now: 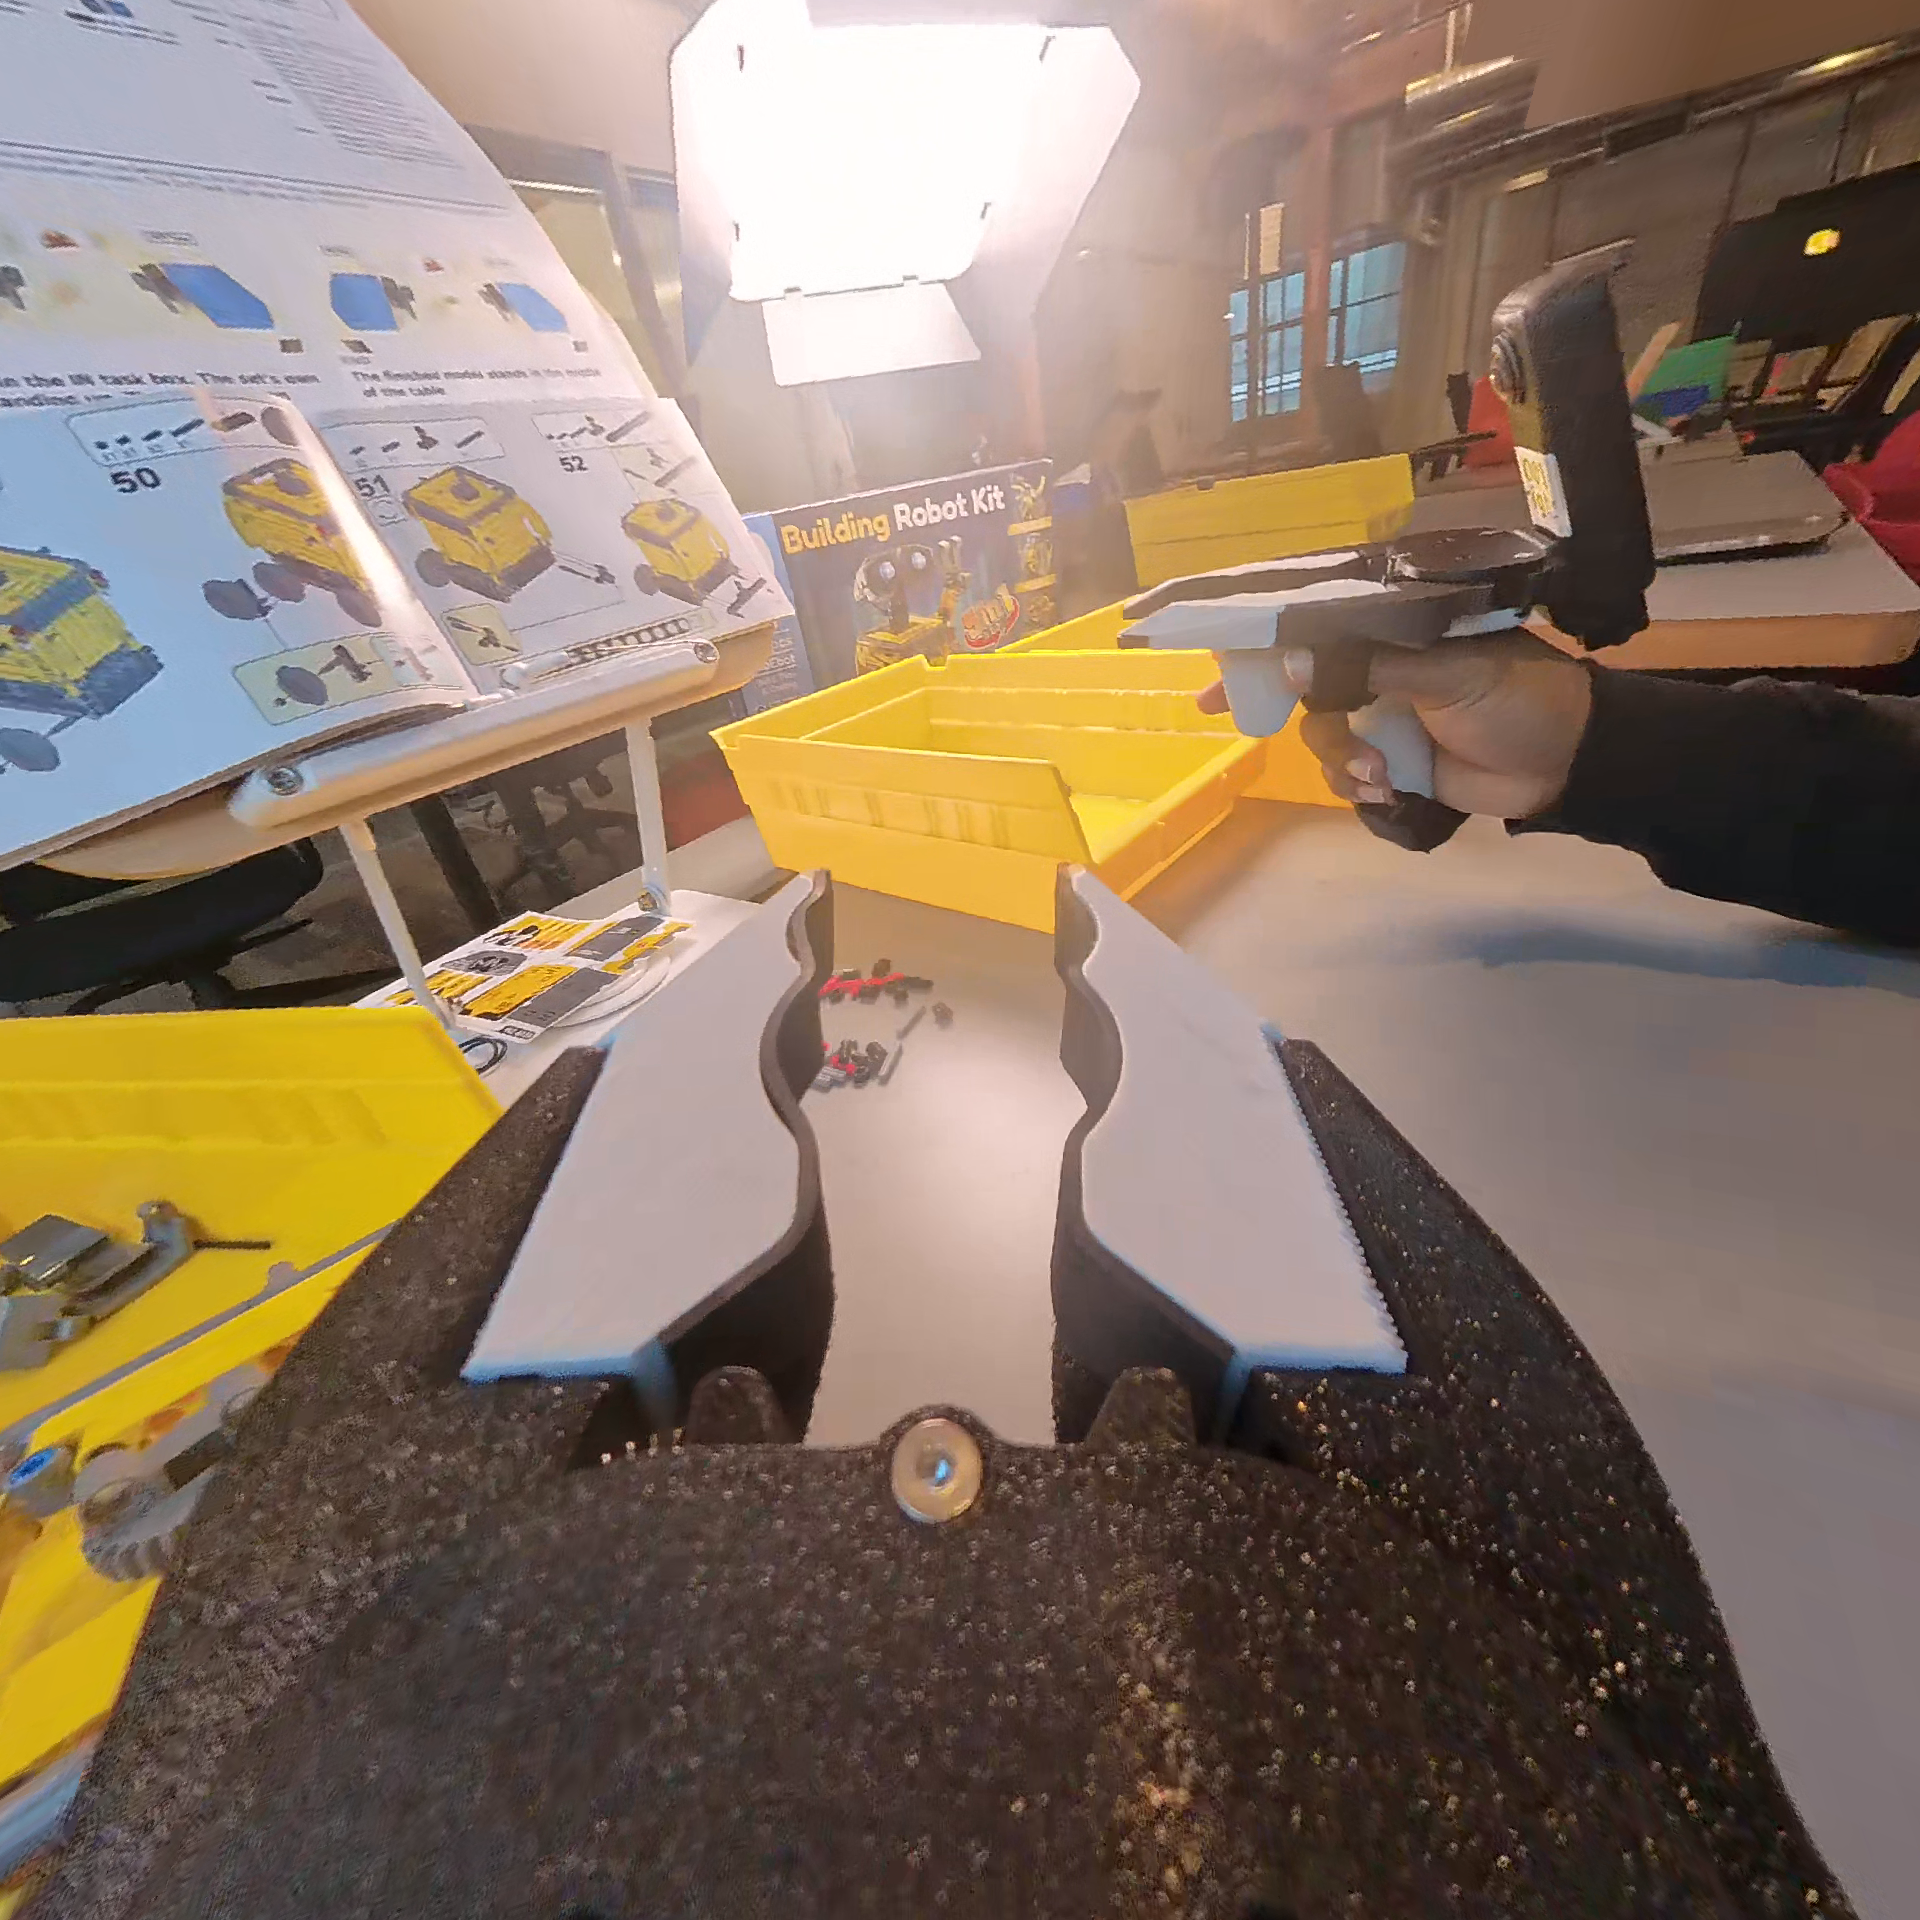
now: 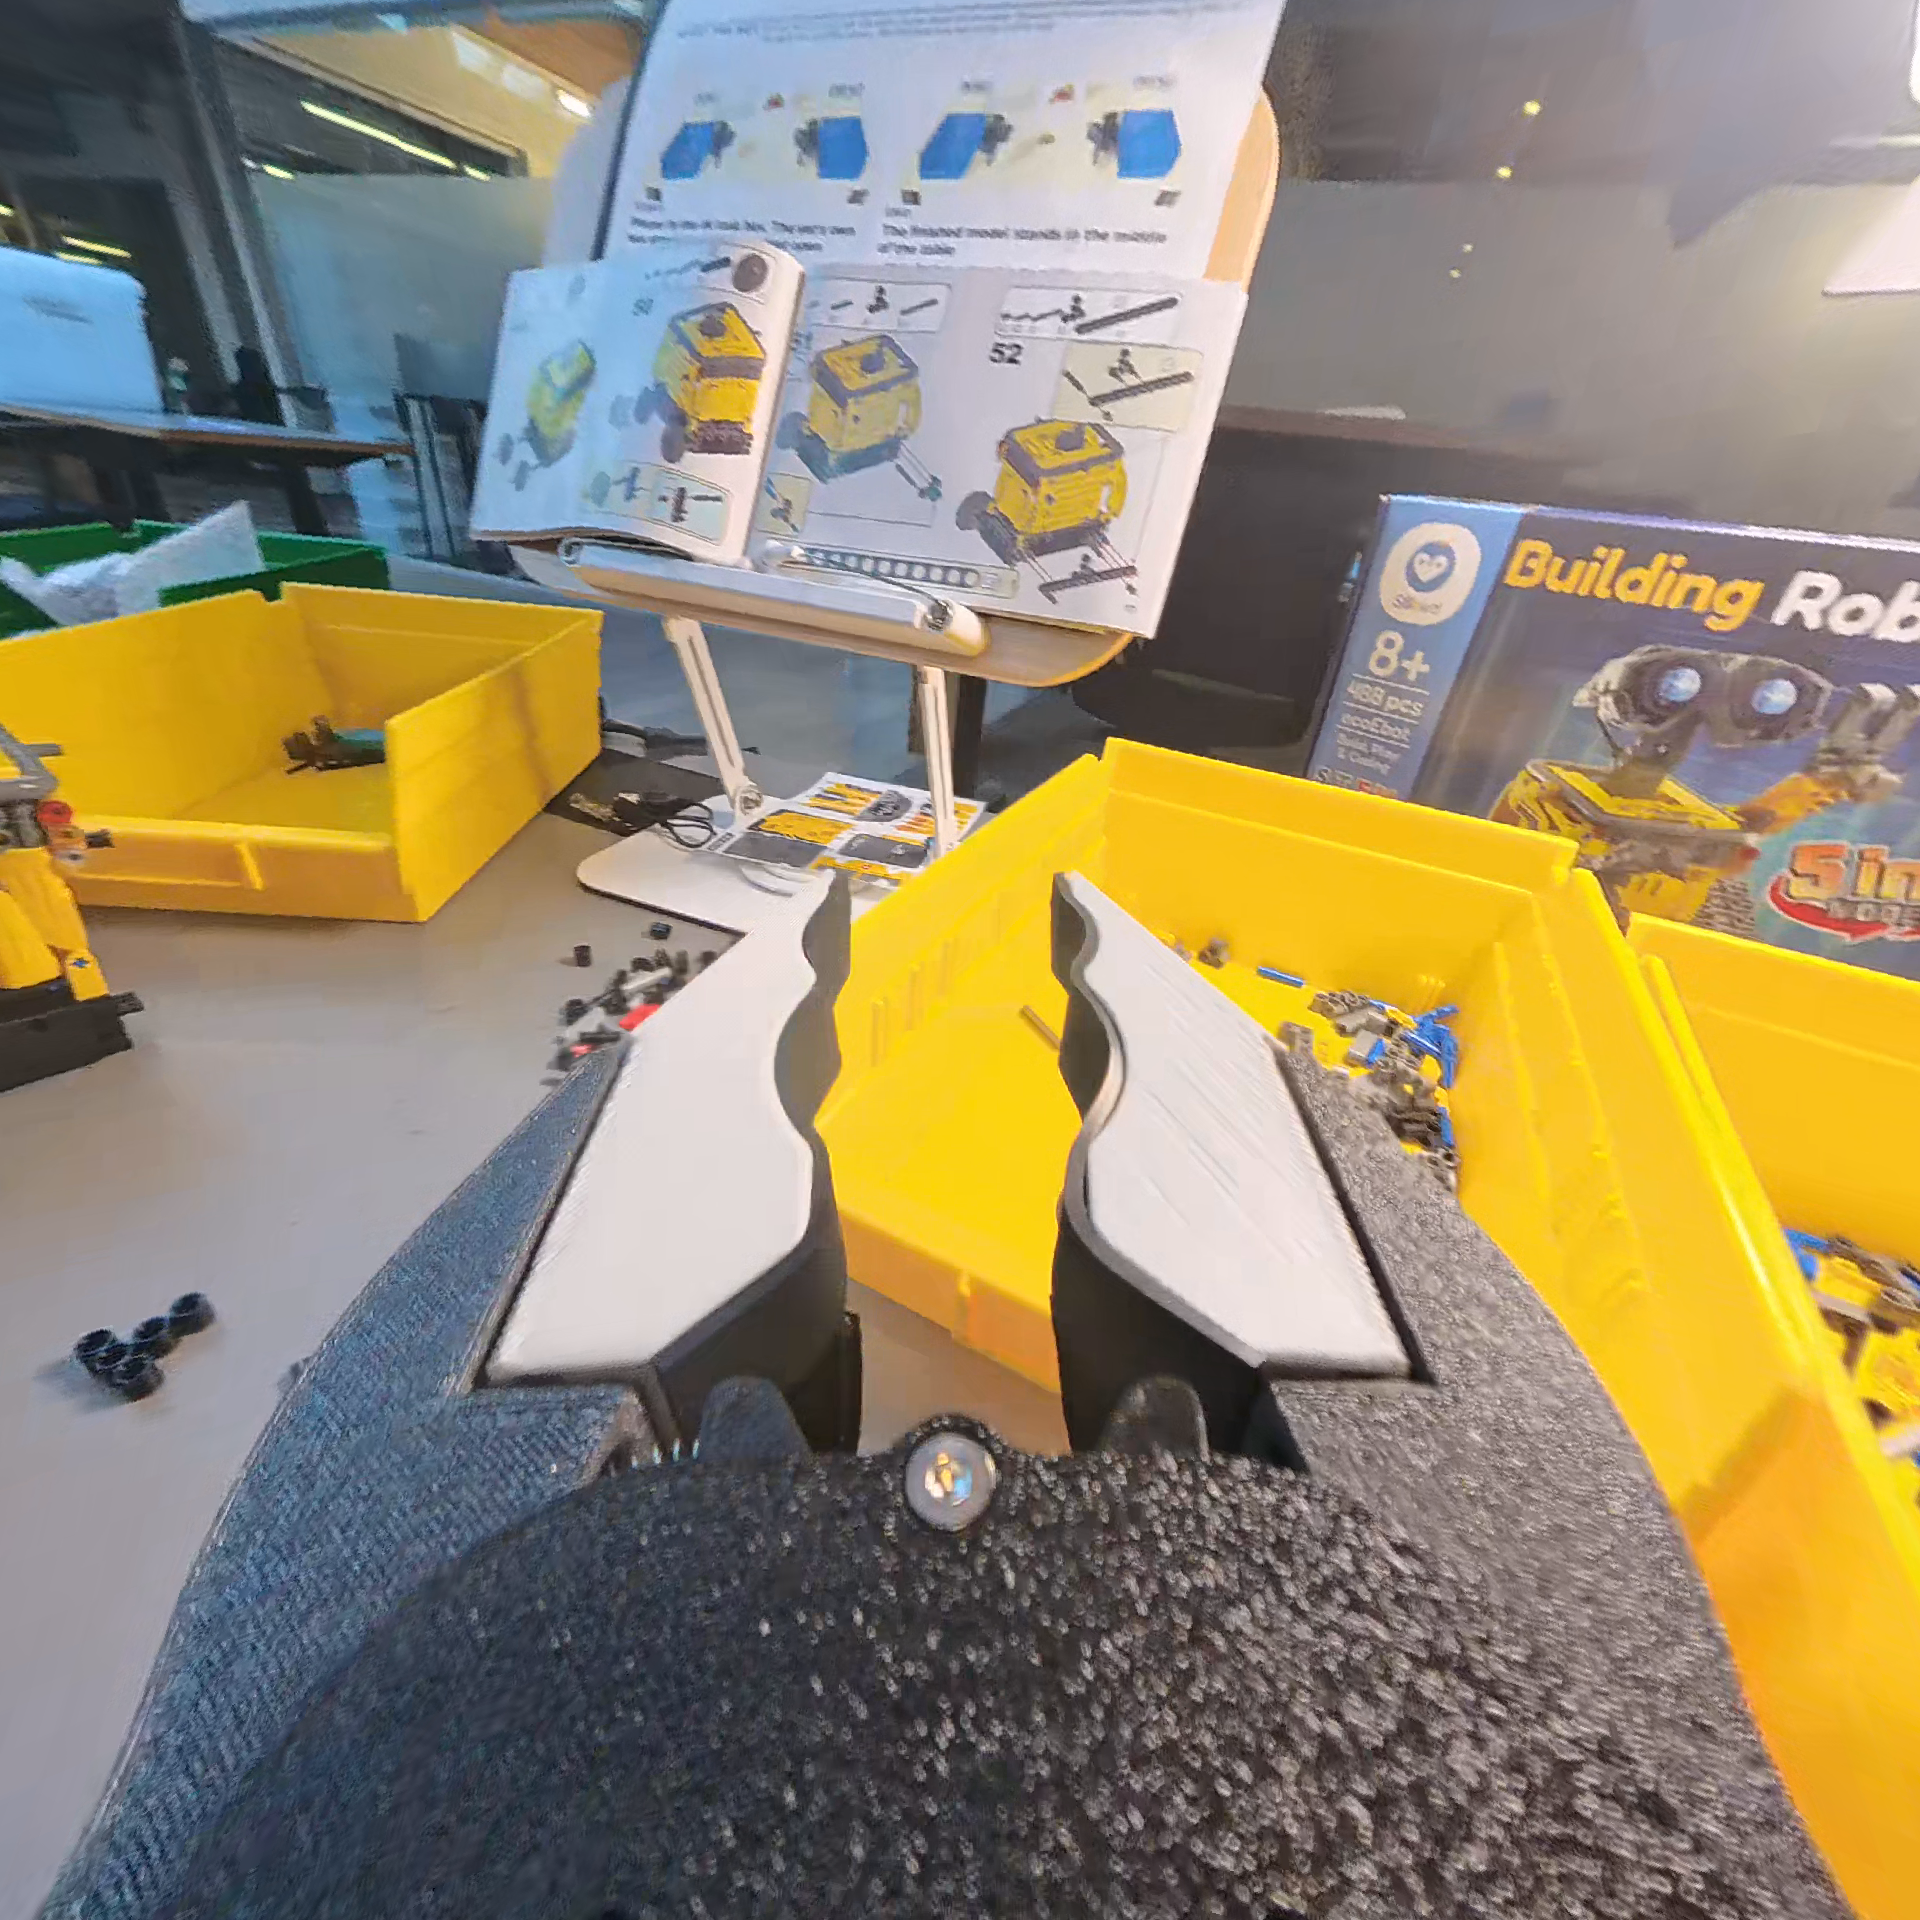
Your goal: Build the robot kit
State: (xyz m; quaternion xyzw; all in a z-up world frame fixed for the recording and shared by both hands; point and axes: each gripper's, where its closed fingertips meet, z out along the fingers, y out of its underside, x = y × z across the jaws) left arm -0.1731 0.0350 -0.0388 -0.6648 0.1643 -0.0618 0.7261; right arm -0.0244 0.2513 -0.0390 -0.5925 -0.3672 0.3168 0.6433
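1. Nearest the lens in both views is the black speckled gripper body; the left gripper hangs with its jaws apart and nothing between them, above the grey table
2. Right gripper also has its jaws apart and empty, poised over the near wall of a yellow bin; the left wrist view shows it held in a hand, well above the table
3. Behind stands a book stand with an open instruction booklet, and to the right a boxed building kit
4. Another yellow bin sits to the left with one dark part inside; beside it, a partly built yellow model at the edge of the view
5. Small loose parts, black and red, lie on the table just ahead of the left gripper; more, blue and dark, lie heaped in the bin's far right corner
6. Judging by looks, these parts are light, stiff plastic and likely to slip or roll; pinching one across its flat sides near the tips seems surest
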